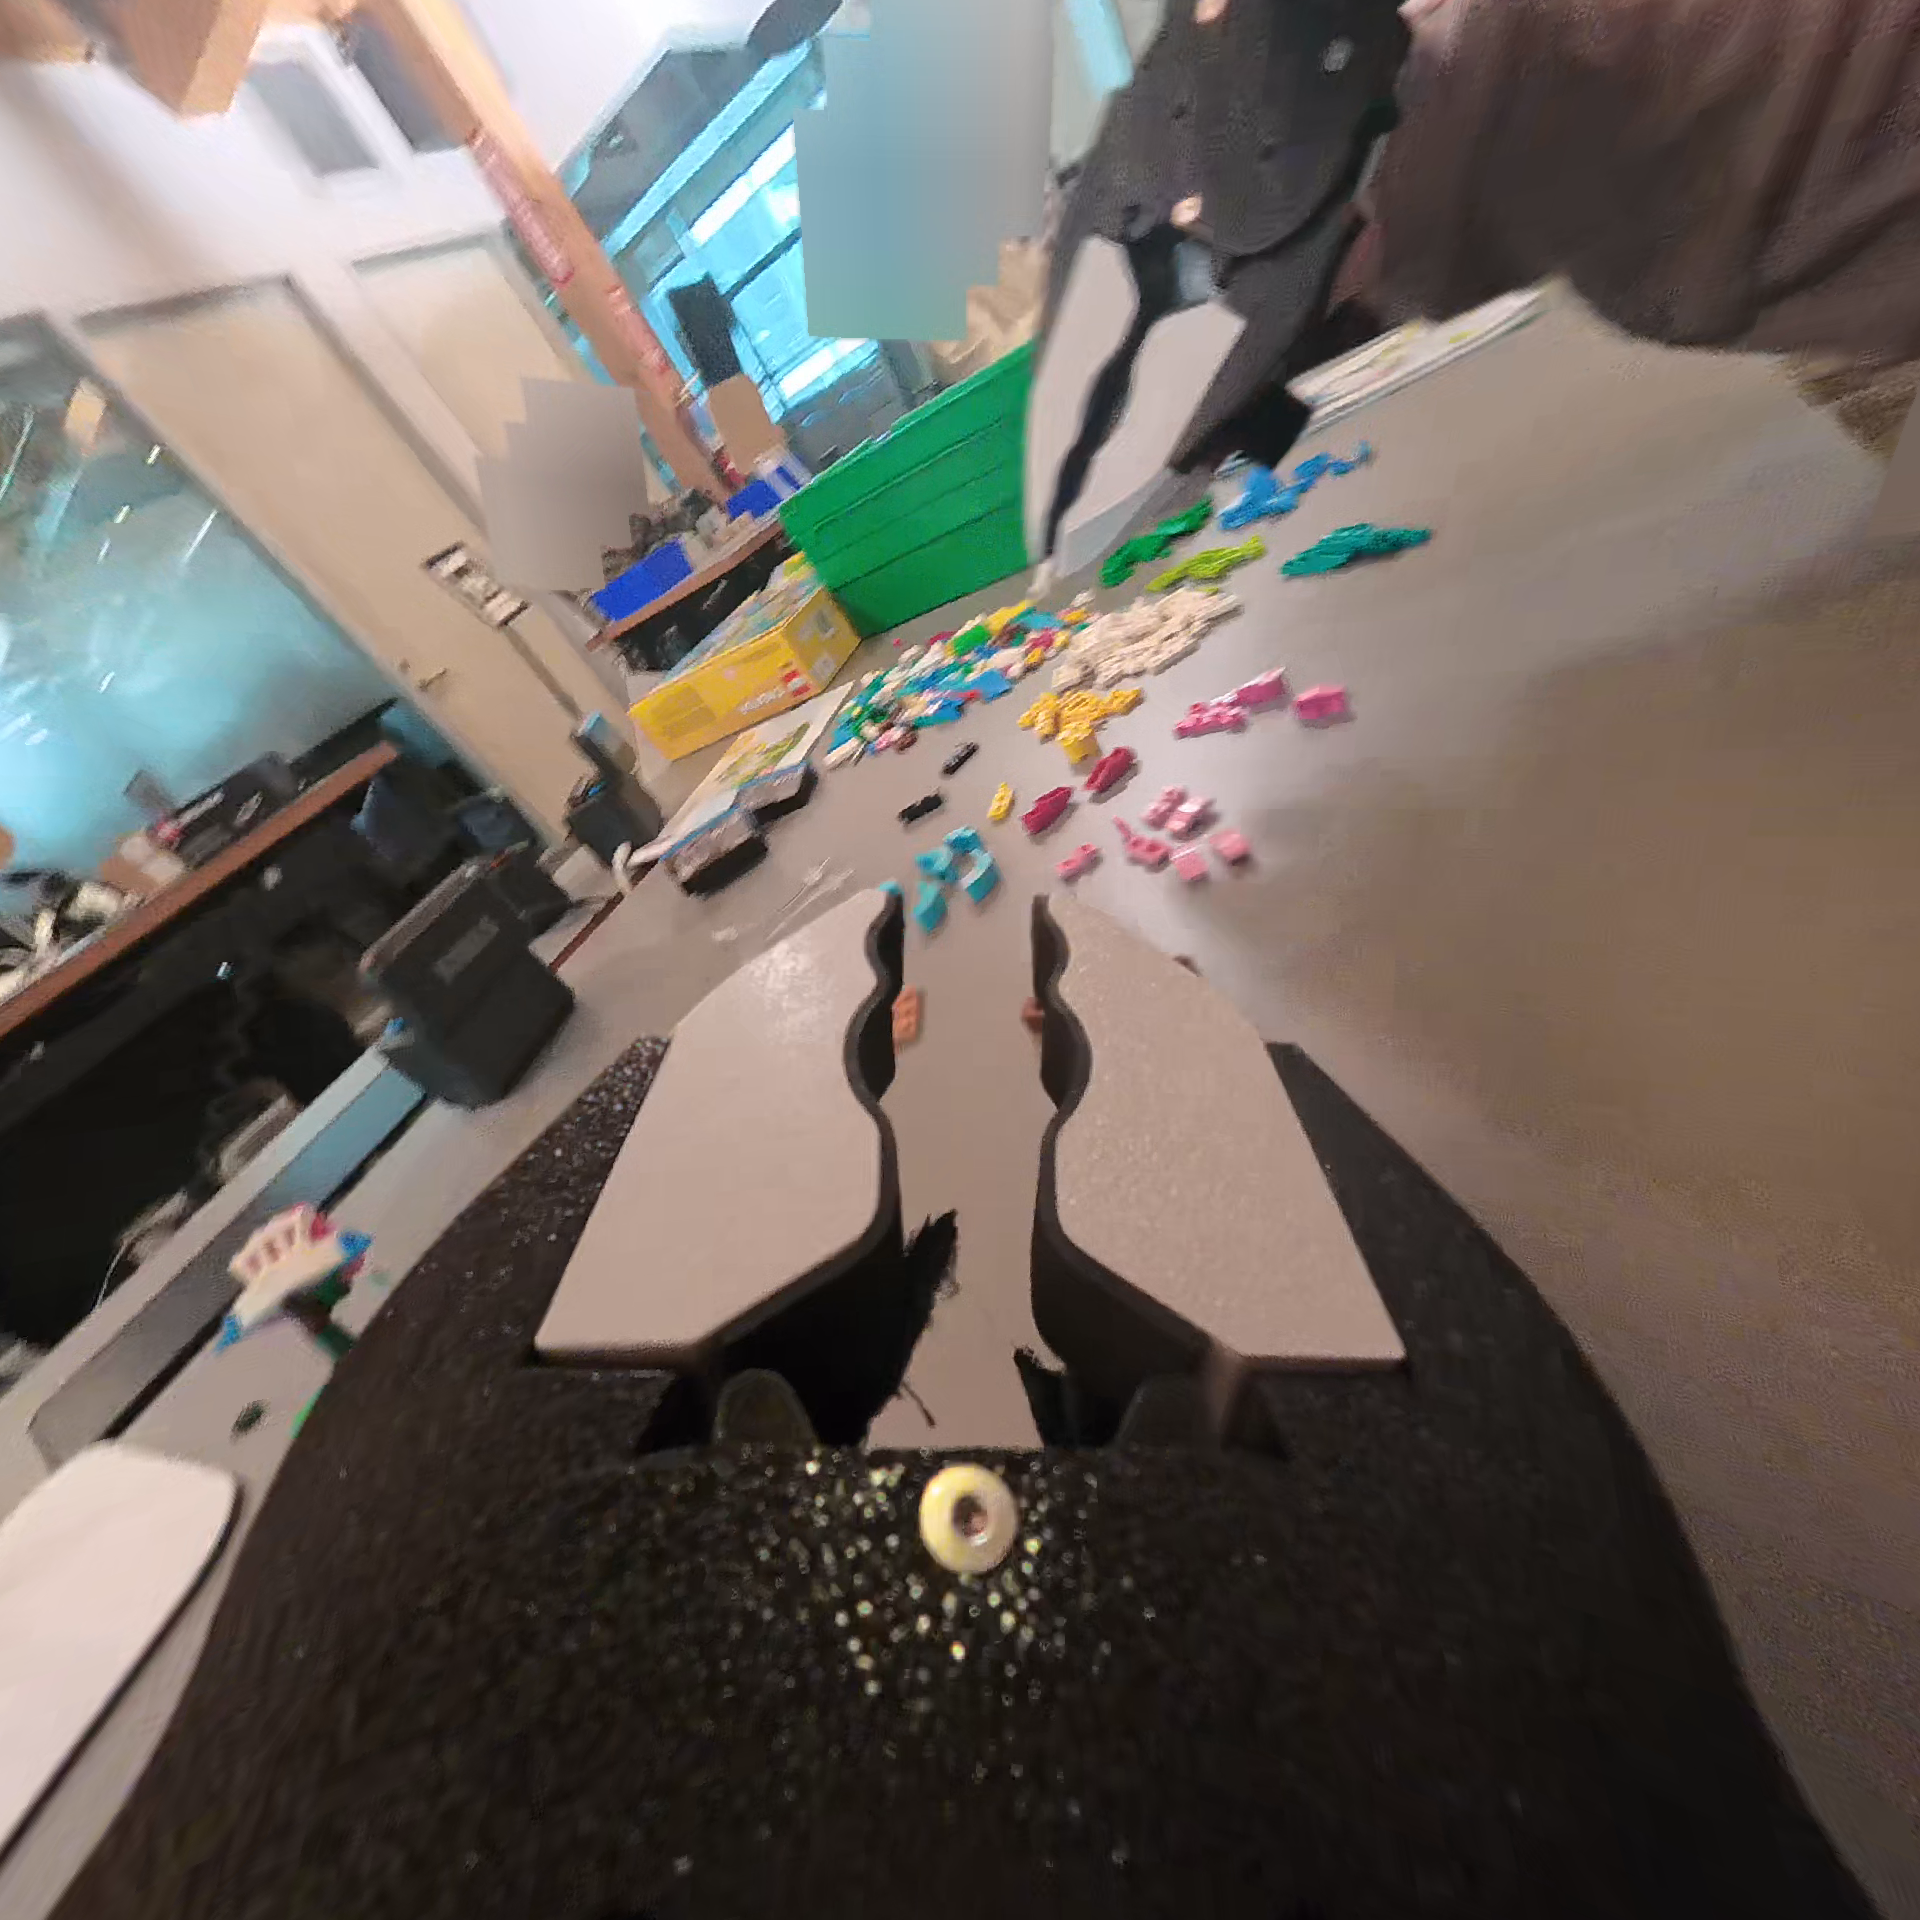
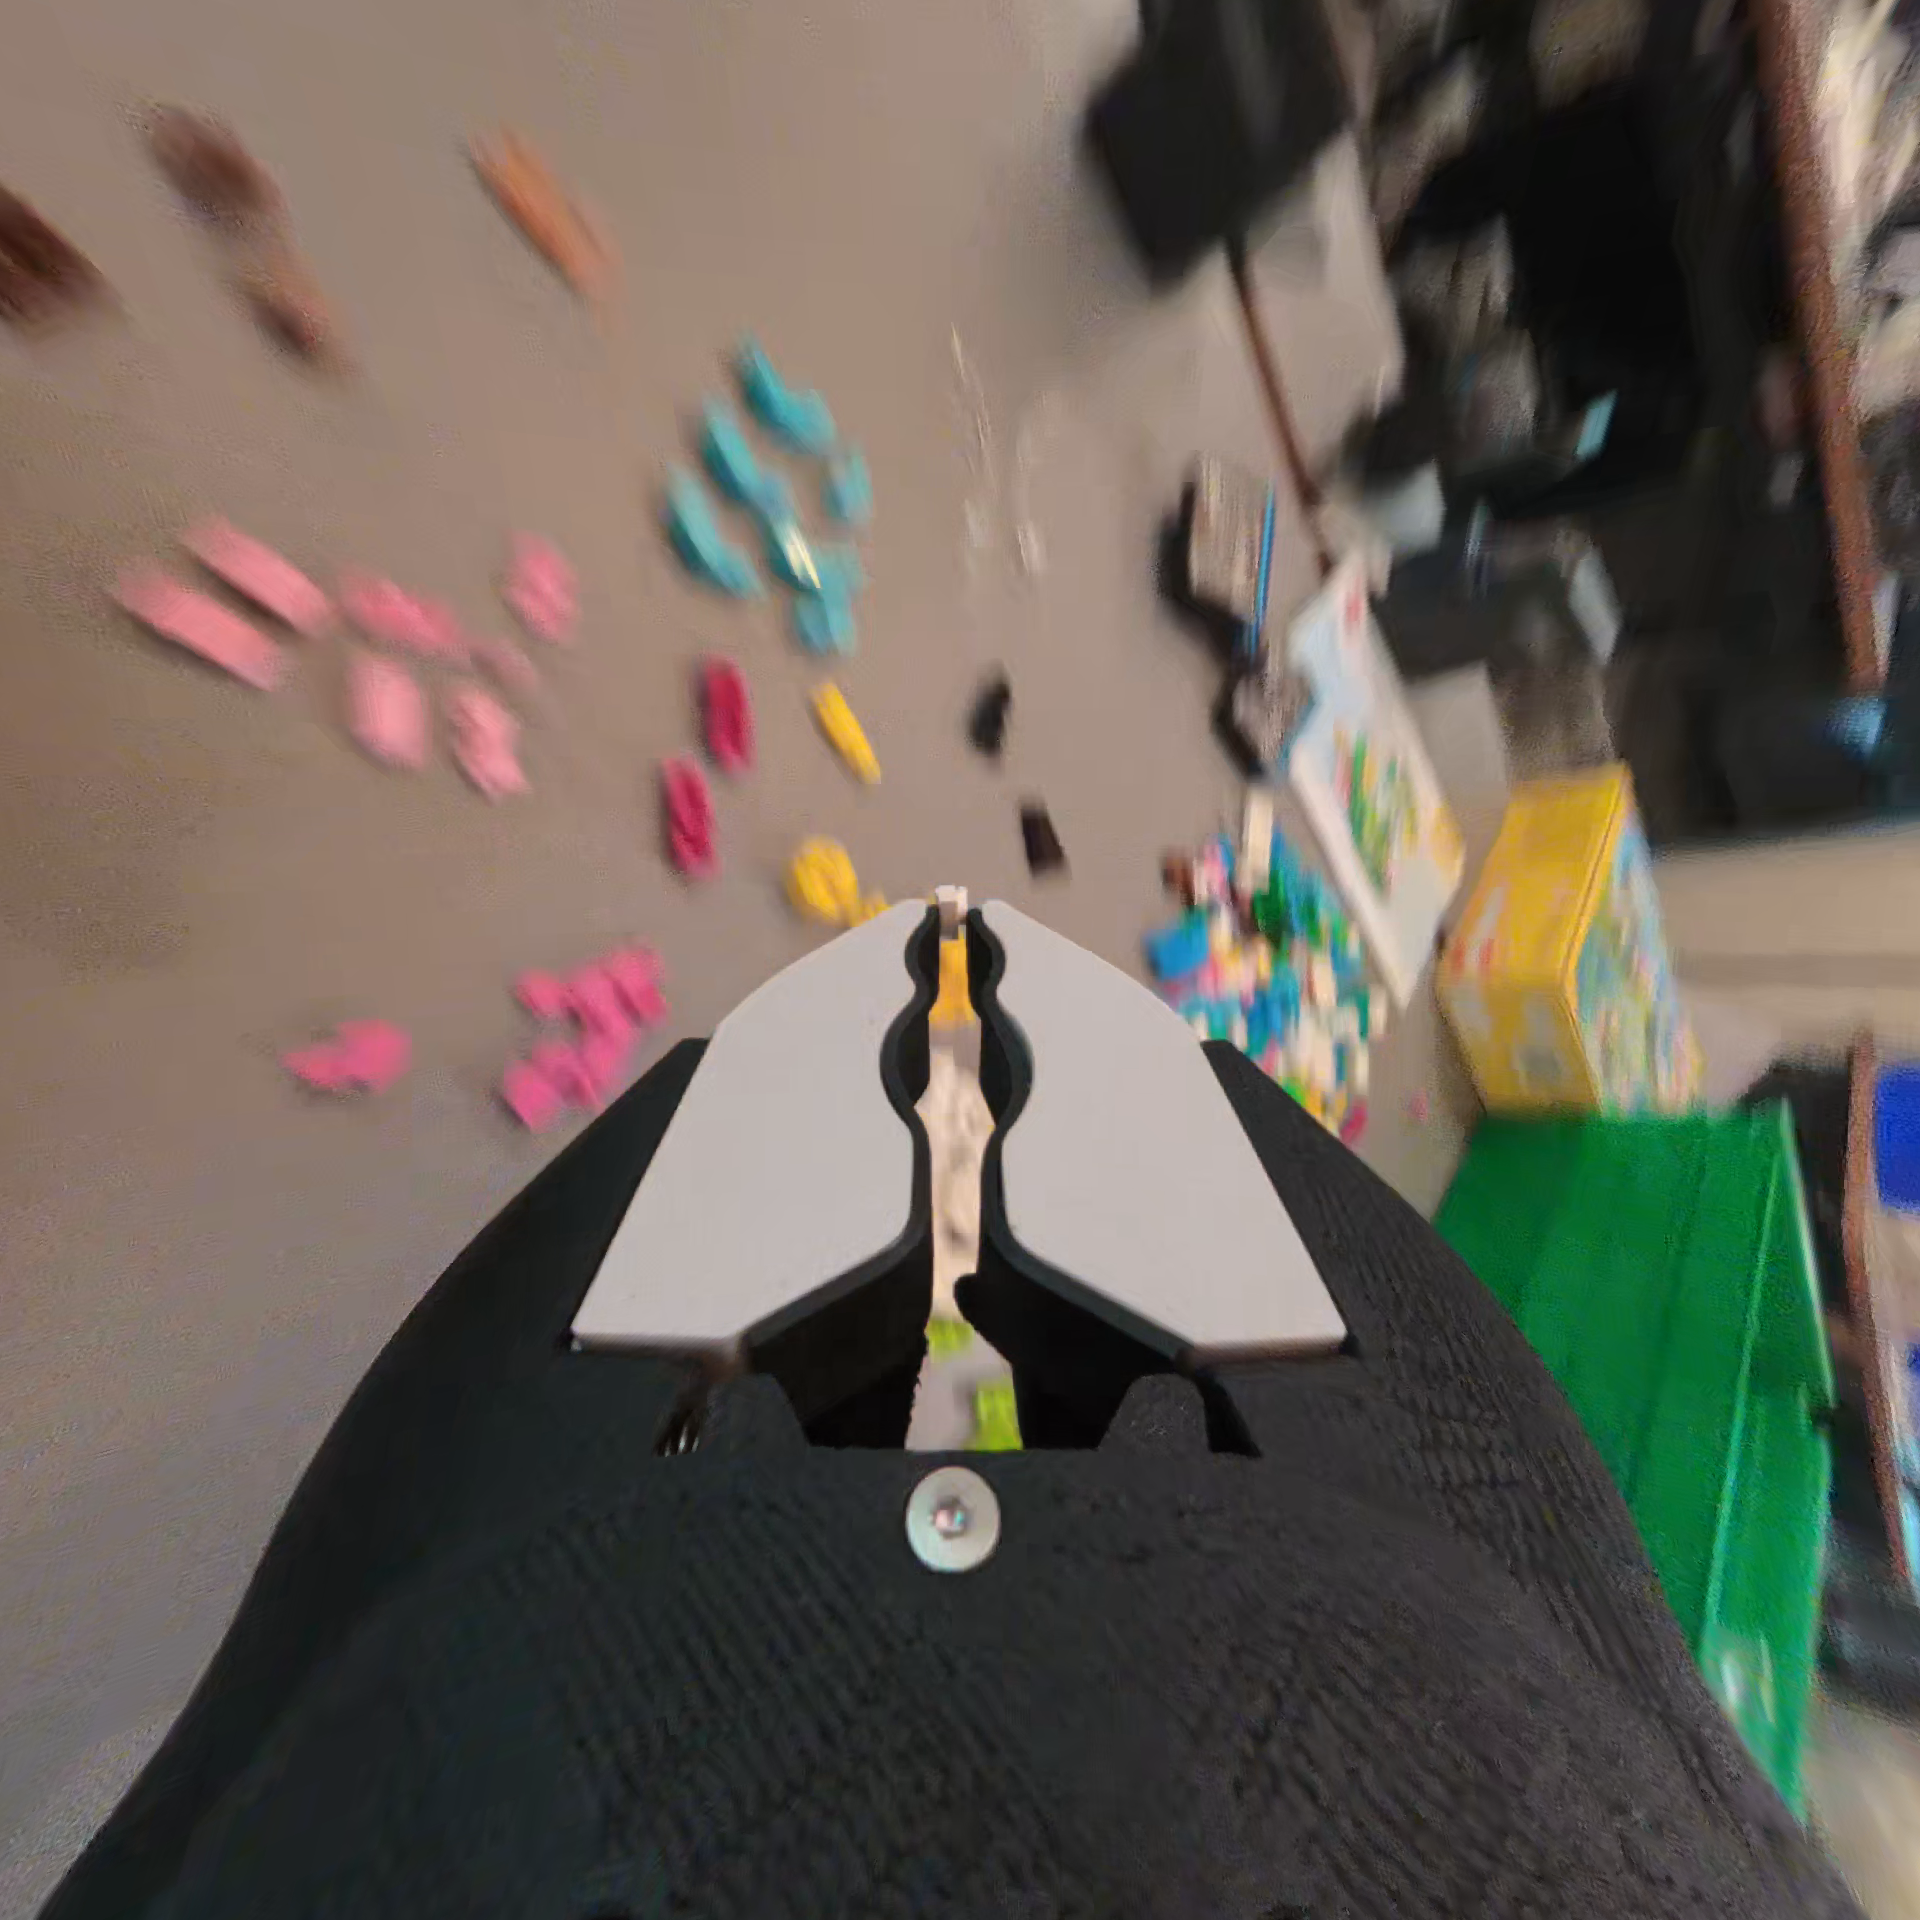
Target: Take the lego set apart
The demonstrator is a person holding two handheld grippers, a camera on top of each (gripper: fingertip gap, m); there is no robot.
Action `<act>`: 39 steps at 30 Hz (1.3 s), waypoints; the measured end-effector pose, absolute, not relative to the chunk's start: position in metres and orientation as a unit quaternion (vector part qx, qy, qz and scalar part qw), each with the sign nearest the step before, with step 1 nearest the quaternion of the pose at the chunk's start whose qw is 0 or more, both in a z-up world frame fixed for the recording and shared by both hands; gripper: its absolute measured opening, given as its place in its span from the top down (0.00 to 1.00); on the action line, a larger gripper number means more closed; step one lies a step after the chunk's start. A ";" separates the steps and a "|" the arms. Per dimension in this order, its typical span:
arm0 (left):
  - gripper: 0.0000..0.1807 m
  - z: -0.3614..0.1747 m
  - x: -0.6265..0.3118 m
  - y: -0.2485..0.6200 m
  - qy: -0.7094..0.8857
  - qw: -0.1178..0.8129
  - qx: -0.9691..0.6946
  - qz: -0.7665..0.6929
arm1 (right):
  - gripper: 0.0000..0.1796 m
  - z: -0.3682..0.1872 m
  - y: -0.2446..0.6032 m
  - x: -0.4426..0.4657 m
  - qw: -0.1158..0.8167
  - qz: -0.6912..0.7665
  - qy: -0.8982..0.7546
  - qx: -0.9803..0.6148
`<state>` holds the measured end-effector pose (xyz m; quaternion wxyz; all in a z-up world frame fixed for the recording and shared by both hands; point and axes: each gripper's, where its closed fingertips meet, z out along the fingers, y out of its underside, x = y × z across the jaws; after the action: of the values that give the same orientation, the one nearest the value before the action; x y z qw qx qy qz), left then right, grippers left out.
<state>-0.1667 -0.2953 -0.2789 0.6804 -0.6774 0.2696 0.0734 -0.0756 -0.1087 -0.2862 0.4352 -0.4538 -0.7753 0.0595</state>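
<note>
My left gripper (image 1: pixel 966 914) is open and empty, low over the grey table (image 1: pixel 1507 935), with two small orange pieces (image 1: pixel 909 1013) under its gap. A partly built lego set (image 1: pixel 296 1273) with a pink-striped white top stands to its left, near the table's edge. My right gripper (image 2: pixel 951 914) is shut on a small white piece (image 2: pixel 949 923) at its fingertips, above the loose pieces. It also shows far off in the left wrist view (image 1: pixel 1044 561), over the white pile (image 1: pixel 1153 634). The right wrist view is motion-blurred.
Loose pieces lie sorted by colour: pink (image 1: pixel 1184 831), turquoise (image 1: pixel 956 873), yellow (image 1: pixel 1075 712), a mixed heap (image 1: pixel 935 675). A green bin (image 1: pixel 914 520), a yellow box (image 1: pixel 748 675) and a booklet (image 1: pixel 769 758) stand at the back. A person's sleeve (image 1: pixel 1662 156) hangs top right.
</note>
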 end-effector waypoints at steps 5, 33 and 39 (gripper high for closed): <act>0.88 -0.282 -0.188 -0.290 0.222 0.669 -0.703 0.090 | 0.98 -0.326 -0.037 -0.038 0.365 -0.021 -0.773 -0.518; 0.65 -0.352 -0.258 -0.377 0.288 0.318 -0.902 -0.054 | 0.87 -0.305 -0.327 -0.187 0.236 0.416 -0.790 -0.383; 0.80 -0.361 -0.252 -0.373 0.310 0.325 -0.891 -0.064 | 0.85 -0.320 -0.357 -0.215 0.182 0.427 -0.805 -0.370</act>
<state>-0.2520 -0.3727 -0.3611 0.3248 -0.8914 0.3096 -0.0637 -0.2154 -0.3566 -0.3203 0.1822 -0.3701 -0.8049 0.4265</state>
